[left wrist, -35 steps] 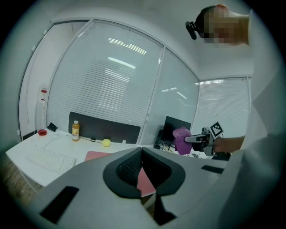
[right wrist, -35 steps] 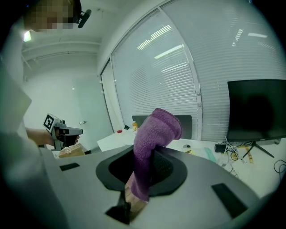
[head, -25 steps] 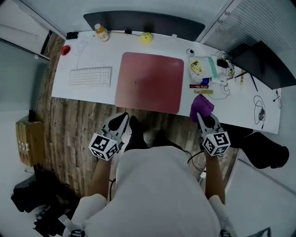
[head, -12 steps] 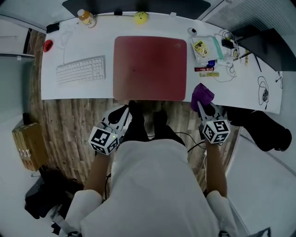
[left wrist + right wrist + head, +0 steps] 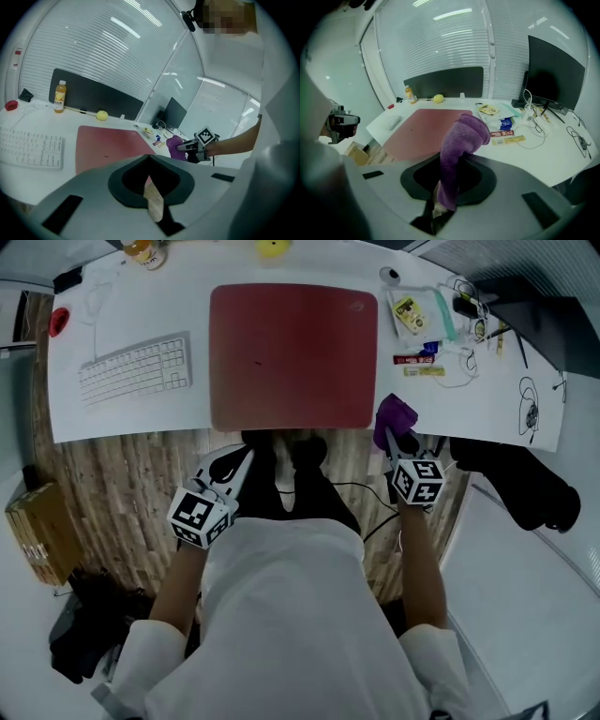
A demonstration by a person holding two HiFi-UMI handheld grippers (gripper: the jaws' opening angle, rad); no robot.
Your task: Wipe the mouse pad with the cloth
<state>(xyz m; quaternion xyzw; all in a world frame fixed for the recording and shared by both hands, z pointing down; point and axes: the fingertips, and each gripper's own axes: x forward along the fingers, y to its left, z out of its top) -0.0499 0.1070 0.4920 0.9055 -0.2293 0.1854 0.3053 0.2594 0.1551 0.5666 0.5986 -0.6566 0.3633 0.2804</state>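
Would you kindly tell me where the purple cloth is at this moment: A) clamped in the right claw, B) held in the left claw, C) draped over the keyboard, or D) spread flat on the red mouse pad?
A: the right gripper view shows the purple cloth pinched between the jaws of the right claw, and it is not lying on the red mouse pad.

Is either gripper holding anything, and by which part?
The right gripper grips the purple cloth by one end; the left gripper, jaws together, holds nothing.
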